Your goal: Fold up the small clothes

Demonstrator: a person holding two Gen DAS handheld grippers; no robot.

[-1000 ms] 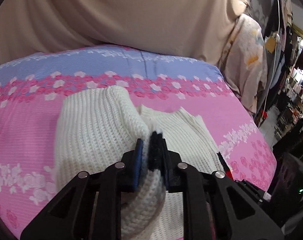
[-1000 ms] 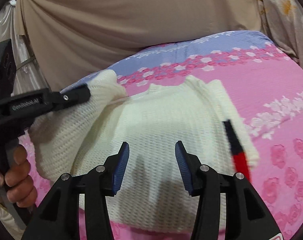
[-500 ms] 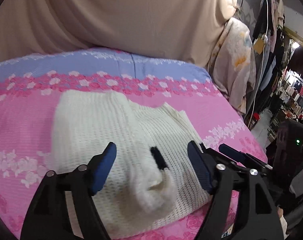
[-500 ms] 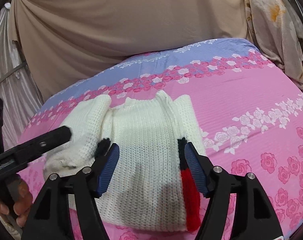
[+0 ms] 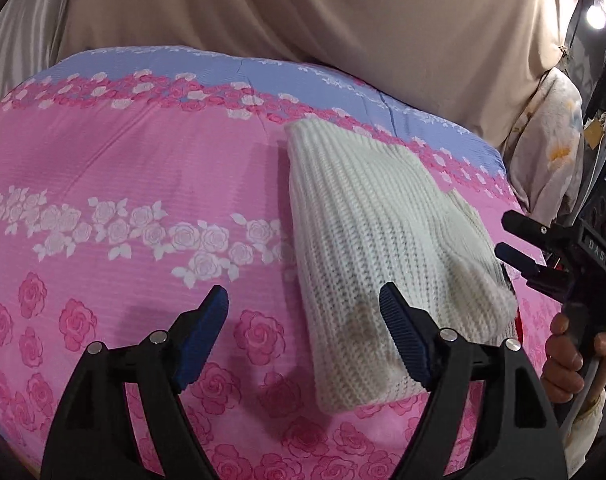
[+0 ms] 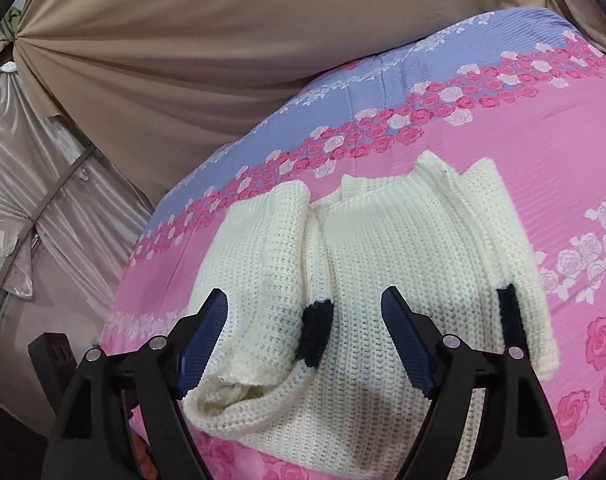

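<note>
A small cream knitted sweater [image 6: 383, 264] lies flat on the pink flowered bedspread [image 6: 523, 140], both sleeves folded in over the body, with black cuffs [image 6: 317, 332] showing. In the left wrist view the sweater [image 5: 375, 240] lies right of centre. My left gripper [image 5: 303, 328] is open and empty, low over the bedspread at the sweater's left edge. My right gripper [image 6: 305, 328] is open and empty, just above the sweater's near hem. The right gripper also shows in the left wrist view [image 5: 543, 256], held by a hand at the right.
A beige curtain [image 6: 223, 40] hangs behind the bed. A silvery drape [image 6: 43, 200] is at the left. A flowered cloth [image 5: 551, 148] and shop clutter stand beyond the bed's right side. Bare bedspread [image 5: 123, 200] lies left of the sweater.
My left gripper let go of the left sleeve, which now lies folded over the body, and swung away to the left. My right gripper drew in closer over the hem.
</note>
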